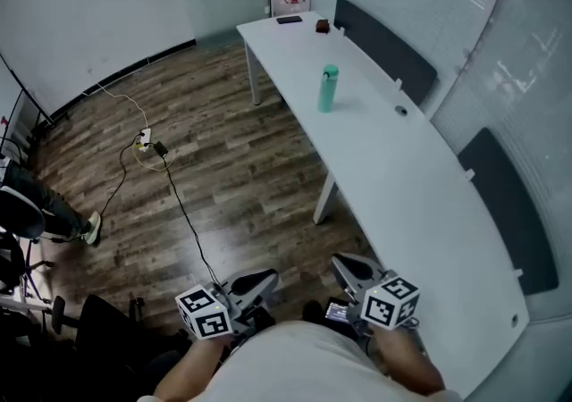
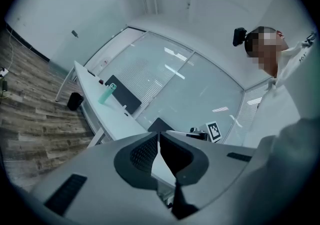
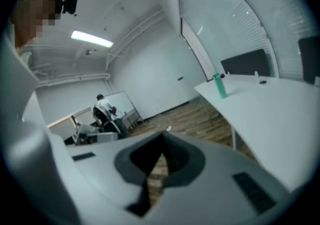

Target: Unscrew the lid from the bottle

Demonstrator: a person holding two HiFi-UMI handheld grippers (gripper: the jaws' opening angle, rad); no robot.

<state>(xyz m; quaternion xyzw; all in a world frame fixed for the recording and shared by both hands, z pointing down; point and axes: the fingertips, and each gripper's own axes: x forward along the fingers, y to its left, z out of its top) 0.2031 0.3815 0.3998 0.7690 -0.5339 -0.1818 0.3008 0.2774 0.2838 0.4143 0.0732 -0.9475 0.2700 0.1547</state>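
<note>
Left claw (image 1: 256, 285) and right claw (image 1: 351, 268) are pressed together, empty. Well apart, the capped bottle (image 1: 328, 88) stands upright on the table (image 1: 402, 177).

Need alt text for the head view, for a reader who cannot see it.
A teal bottle stands upright with its lid on, on a long white table beside a glass wall, far from the person. At the bottom edge the left gripper and right gripper sit close to the person's body, fingers together and empty, above a wood floor.
</note>
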